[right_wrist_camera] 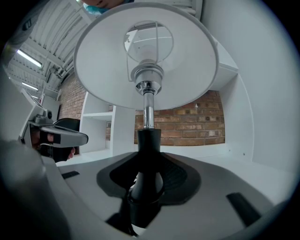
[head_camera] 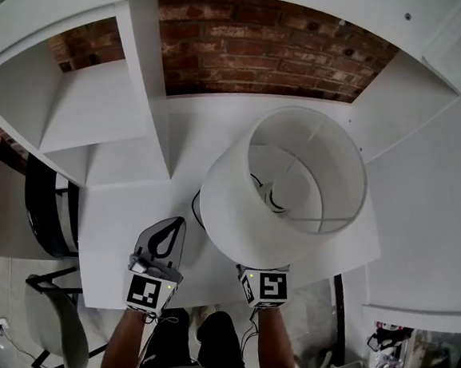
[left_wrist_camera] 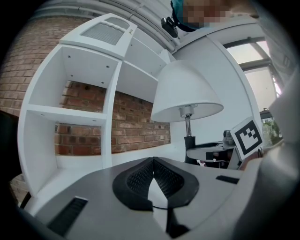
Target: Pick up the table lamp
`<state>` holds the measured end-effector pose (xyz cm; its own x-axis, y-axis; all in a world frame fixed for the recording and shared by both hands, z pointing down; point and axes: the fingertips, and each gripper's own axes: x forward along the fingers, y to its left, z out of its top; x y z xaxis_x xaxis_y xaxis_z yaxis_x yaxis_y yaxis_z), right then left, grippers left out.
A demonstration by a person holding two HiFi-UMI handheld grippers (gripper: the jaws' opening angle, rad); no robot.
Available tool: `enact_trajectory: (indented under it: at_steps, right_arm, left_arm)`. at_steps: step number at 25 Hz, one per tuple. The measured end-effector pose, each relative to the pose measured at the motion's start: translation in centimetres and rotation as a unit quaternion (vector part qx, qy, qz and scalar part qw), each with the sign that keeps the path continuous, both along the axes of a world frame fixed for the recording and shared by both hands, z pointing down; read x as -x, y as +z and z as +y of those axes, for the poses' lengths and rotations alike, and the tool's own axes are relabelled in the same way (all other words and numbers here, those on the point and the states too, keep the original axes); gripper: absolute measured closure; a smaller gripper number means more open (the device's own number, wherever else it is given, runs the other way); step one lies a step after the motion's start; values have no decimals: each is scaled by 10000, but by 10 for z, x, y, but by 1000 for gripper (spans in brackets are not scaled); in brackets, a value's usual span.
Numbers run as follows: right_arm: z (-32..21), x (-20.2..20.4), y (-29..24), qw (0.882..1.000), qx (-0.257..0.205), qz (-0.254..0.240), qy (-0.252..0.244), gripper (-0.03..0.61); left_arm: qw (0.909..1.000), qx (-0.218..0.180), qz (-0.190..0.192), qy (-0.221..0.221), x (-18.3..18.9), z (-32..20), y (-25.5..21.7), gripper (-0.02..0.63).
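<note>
— Where is the table lamp (right_wrist_camera: pixel 146 70)?

— Upright in the right gripper (right_wrist_camera: pixel 148 178). The jaws are clamped on its black stem (right_wrist_camera: pixel 149 140), low down where the stem widens, one pad on each side. Above the grip a chrome neck runs up into the white shade (head_camera: pixel 285 189).

— And from the head view?

— The shade spreads over that gripper, so only its marker cube (head_camera: pixel 265 287) shows at the shade's near rim. The lamp stands over the front part of the white surface (head_camera: pixel 122 229), right of centre. Whether its base touches the surface I can't tell, since the shade and the gripper hide it.

— The other one?

— The left gripper (left_wrist_camera: pixel 152 176) is closed on nothing, its pads meeting at the tips. It sits just left of the shade (near it, but not touching) over the front of the surface.

— Anything around them?

— A thin dark loop, probably the cord (head_camera: pixel 194 208), lies between the left gripper and the shade. Behind stands a white shelf unit (head_camera: pixel 96 111) against a brick wall (head_camera: pixel 266 40), and a dark chair (head_camera: pixel 50 211) is off the surface's left edge.
</note>
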<state>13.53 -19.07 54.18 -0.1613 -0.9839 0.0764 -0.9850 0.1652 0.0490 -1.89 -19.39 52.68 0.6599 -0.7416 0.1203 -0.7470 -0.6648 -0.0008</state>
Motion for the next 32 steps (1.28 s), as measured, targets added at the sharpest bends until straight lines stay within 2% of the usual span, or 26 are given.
enact_trajectory:
  at_steps: [5,15,19,22,24,27,30,32]
  right_arm:
    - [4,-2,-36,10000,-85,-11,25,428]
    - [10,-6,-94,9998,-108,-59,143,428]
    - [13,-6,-114,9998,-69,-67,167,428]
    - [15,-5,-131,9998,-70,-92,175,428]
    - [15,-4,-142,9998,-90,-95,175,428]
    - [17,-3,-156,9998,-111,-89,168,428]
    - [19,-1,-166,9997,-125,-96,172,428]
    - [21,-1,-171,9997,-135,-80,174,428]
  left_arm:
    - [9999,-157,-34,31,-1,0,-34,611]
    - [9999,-148,39,63,-3,4,-95,611]
    - [9996,-270,6,104,-2,7,-113,611]
    - [9999,-97,-101,84,0,8,-133,611]
    - [9999,-118,-67,65,1,9,-146,611]
    - [9997,-50,-229,51,5,11,-155,611]
    - [9998,-185,-40,33,5,11,-168,611]
    - [9998,-174,-130,23,7,11,-173,611]
